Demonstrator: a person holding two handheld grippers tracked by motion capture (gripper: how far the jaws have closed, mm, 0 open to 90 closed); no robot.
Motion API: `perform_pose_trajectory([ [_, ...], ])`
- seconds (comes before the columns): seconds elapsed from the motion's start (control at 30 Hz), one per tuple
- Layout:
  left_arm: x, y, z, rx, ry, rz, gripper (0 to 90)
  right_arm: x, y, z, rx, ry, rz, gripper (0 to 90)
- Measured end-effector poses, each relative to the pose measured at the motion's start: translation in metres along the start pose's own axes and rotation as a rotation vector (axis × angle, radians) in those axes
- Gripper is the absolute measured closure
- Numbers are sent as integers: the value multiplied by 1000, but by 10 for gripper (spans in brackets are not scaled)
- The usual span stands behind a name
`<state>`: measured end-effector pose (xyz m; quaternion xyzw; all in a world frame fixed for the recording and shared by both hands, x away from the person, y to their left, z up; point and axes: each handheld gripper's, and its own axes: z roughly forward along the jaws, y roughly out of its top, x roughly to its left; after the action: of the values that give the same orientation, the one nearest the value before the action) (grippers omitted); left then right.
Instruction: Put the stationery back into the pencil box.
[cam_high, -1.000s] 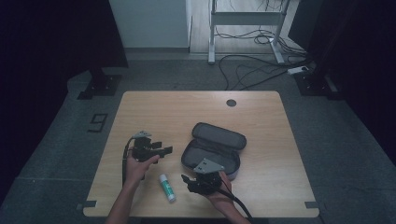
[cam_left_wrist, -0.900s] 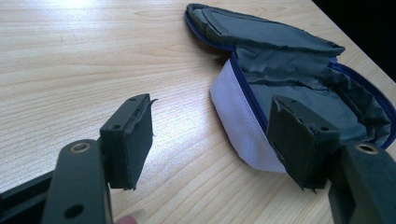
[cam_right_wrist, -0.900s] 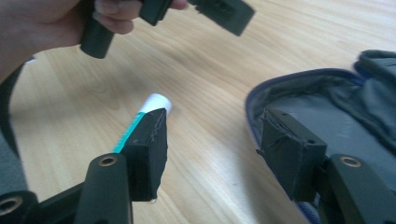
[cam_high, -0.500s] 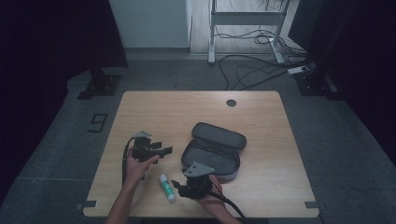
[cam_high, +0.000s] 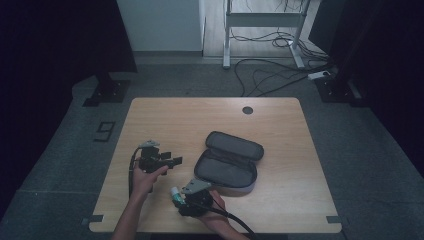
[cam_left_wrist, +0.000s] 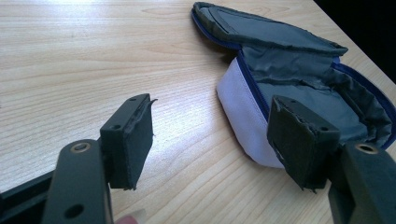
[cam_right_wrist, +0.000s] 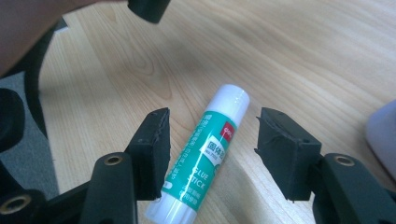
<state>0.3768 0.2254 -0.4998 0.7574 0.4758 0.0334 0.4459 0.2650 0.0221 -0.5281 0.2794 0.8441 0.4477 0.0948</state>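
While left gripper (cam_left_wrist: 210, 140) hangs wide open near pouch (cam_left_wrist: 299, 88), right gripper (cam_right_wrist: 212, 149) straddles glue stick (cam_right_wrist: 205, 154), open, ungripped.

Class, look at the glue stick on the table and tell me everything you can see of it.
The glue stick is a slim plastic tube with a white cap and a green and white label reading GLUE STICK. It is capped and lies flat on the wooden table near the front edge, left of the open pencil case. The right gripper straddles it, jaws open on either side, not touching.
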Motion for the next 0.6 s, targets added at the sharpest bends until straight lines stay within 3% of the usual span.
perform_pose_trajectory([
  [0.37,-1,-1,0,-16,8,-2,328,2,-6,13,62,5,-27,508],
  [0.6,0,-2,1,-10,6,-2,327,0,-10,18,88,-18,-47,563],
])
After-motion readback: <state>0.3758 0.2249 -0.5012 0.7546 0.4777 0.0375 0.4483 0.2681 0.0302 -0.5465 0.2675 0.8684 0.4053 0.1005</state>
